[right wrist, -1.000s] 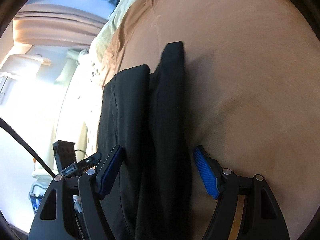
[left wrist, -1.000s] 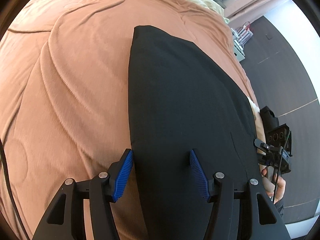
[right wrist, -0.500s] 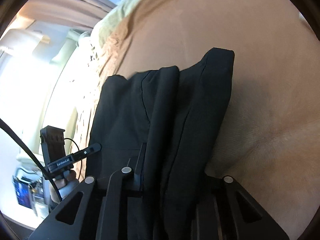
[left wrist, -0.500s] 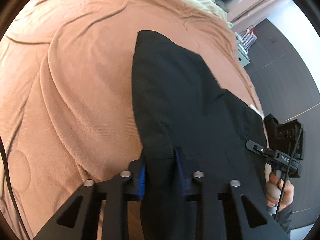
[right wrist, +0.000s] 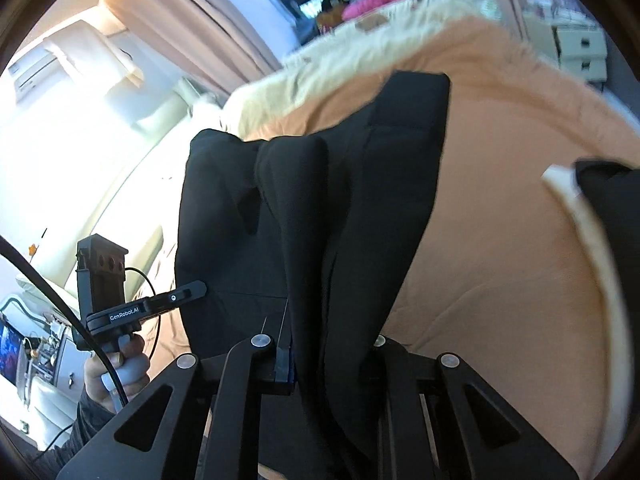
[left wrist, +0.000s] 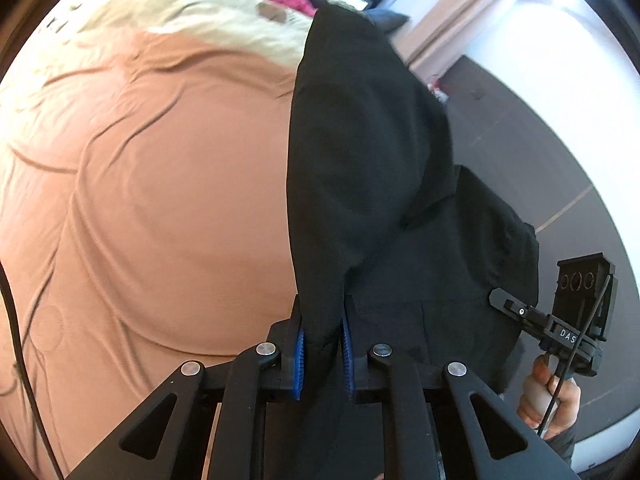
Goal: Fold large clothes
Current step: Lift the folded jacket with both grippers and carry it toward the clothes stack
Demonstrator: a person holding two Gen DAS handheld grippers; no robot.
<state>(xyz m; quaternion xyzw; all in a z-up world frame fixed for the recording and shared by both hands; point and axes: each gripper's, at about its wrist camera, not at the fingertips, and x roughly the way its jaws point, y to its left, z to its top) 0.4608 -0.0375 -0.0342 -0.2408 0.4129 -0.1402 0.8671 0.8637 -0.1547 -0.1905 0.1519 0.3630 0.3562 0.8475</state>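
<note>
Stretching ahead of both tools, a rust-brown ribbed bedspread [left wrist: 152, 208] covers the bed, with a cream fleecy blanket [left wrist: 208, 20] at its far end. A large black fabric garment [left wrist: 360, 168] is pinched by the left hand-held gripper [left wrist: 322, 354] and the right hand-held gripper [right wrist: 332, 360], whose jaws have just been closing on it. Dark grey floor [left wrist: 532, 152] lies right of the left one; pale curtains [right wrist: 192, 12] hang left of the right one.

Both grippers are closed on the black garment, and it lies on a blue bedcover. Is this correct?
Not quite: the bedcover is orange-brown, not blue, as the left wrist view shows. The rest holds: the left gripper and the right gripper are both closed on the black garment.
</note>
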